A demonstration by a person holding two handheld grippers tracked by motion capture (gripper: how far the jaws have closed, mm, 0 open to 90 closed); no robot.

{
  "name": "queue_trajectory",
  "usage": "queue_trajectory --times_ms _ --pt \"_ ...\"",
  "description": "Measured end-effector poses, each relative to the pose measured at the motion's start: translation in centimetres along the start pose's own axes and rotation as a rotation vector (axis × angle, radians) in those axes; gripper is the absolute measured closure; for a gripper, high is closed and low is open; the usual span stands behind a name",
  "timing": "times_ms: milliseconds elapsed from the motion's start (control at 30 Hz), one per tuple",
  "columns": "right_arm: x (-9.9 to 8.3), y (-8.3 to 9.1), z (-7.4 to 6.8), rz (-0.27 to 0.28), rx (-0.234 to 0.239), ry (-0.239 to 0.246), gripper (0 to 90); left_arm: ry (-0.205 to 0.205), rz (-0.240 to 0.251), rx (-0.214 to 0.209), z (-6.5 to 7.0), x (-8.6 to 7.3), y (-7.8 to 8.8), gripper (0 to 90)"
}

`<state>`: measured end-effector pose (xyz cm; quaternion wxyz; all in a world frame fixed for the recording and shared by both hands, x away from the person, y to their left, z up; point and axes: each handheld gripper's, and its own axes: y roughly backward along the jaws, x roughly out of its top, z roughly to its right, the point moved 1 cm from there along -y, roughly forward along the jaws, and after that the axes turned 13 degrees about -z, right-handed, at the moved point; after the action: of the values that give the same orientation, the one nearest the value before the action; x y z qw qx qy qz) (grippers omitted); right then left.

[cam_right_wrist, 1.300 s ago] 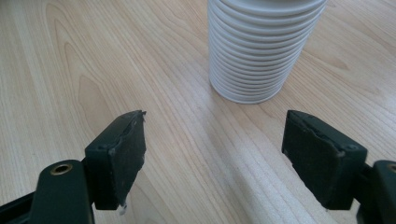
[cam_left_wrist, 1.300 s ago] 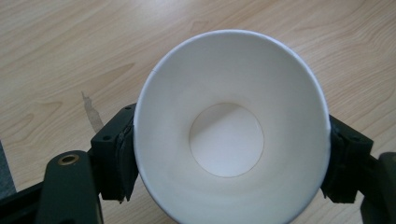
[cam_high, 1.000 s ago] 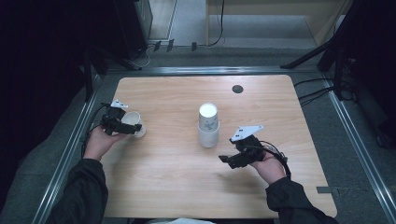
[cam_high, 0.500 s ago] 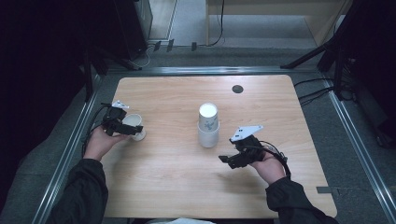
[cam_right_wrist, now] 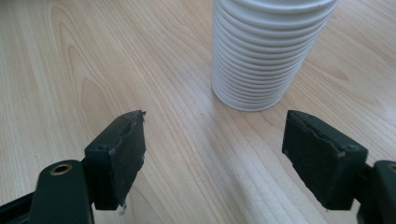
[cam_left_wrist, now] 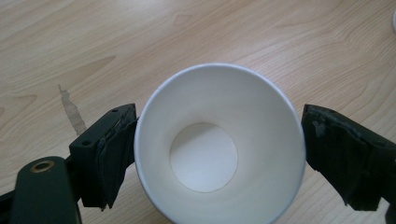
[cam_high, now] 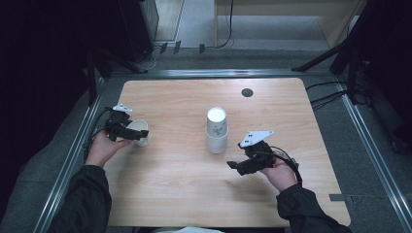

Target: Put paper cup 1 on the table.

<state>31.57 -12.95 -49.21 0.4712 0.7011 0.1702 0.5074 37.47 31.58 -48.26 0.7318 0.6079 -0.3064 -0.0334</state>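
Note:
A single white paper cup (cam_left_wrist: 203,158) stands upright on the wooden table (cam_high: 170,194) near its left edge, its mouth round and undented. My left gripper (cam_left_wrist: 219,154) straddles the cup (cam_high: 142,141). Its jaws have just been opening, and the pads now sit beside the rim without squeezing it. A stack of ribbed white cups (cam_high: 216,131) stands at the table's middle. My right gripper (cam_high: 239,158) hovers low to the right of and nearer than that stack (cam_right_wrist: 266,51), open, with bare wood between its jaws (cam_right_wrist: 215,154).
A small black round cap (cam_high: 247,92) is set in the table toward the far right. Metal rails (cam_high: 77,145) run along the table's sides. Cables trail over the floor beyond the far edge.
The left gripper's jaws have spread wider around the single cup, letting it go. Both hands and the stack have stayed in place.

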Motion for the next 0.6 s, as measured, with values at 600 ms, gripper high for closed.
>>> queue_trajectory --times_ms 600 --pt "1.4 1.3 0.1 0.058 0.074 0.008 14.0 -0.043 0.119 -0.091 2.1 0.7 4.3 12.4"
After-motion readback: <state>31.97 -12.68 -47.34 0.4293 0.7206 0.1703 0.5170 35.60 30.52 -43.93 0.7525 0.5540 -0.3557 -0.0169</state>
